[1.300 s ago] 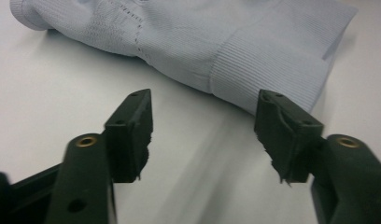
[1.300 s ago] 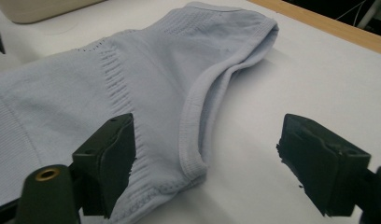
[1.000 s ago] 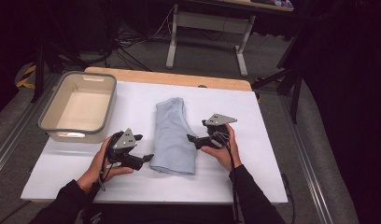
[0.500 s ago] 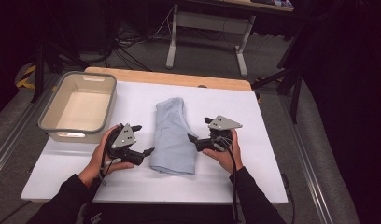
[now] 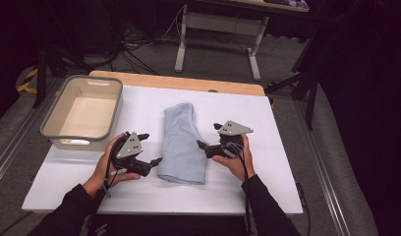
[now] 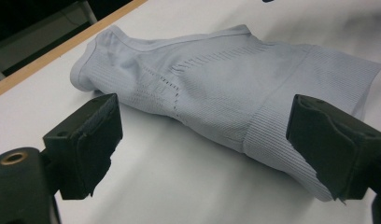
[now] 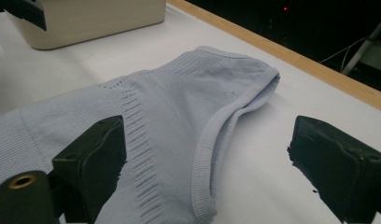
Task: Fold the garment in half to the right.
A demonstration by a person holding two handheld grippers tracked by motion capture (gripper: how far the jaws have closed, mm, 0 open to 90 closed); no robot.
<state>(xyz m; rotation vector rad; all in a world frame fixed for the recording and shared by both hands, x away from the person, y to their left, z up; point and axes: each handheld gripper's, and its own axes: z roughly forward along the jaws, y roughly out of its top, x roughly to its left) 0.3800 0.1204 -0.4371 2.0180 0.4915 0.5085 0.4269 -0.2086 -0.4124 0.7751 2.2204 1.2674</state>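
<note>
The white table (image 5: 267, 162) is as it was a second ago, and so is the folded pale blue knit garment (image 5: 181, 142) lying lengthwise at its middle, its ribbed hem toward me. What has changed is me: my left gripper (image 5: 145, 149) has drawn a little away from the garment's left edge, and its jaws have just been opening, with nothing between them. They now stand wide, the ribbed hem near the right-hand pad in the left gripper view. My right gripper (image 5: 208, 137) sits at the garment's right edge, jaws spread wide and holding nothing; one jaw hangs over the cloth, the other over bare table. The beige plastic bin (image 5: 83, 110) stands at the table's far left corner, well apart. Bare white surface lies open either side of the garment and toward me.
</note>
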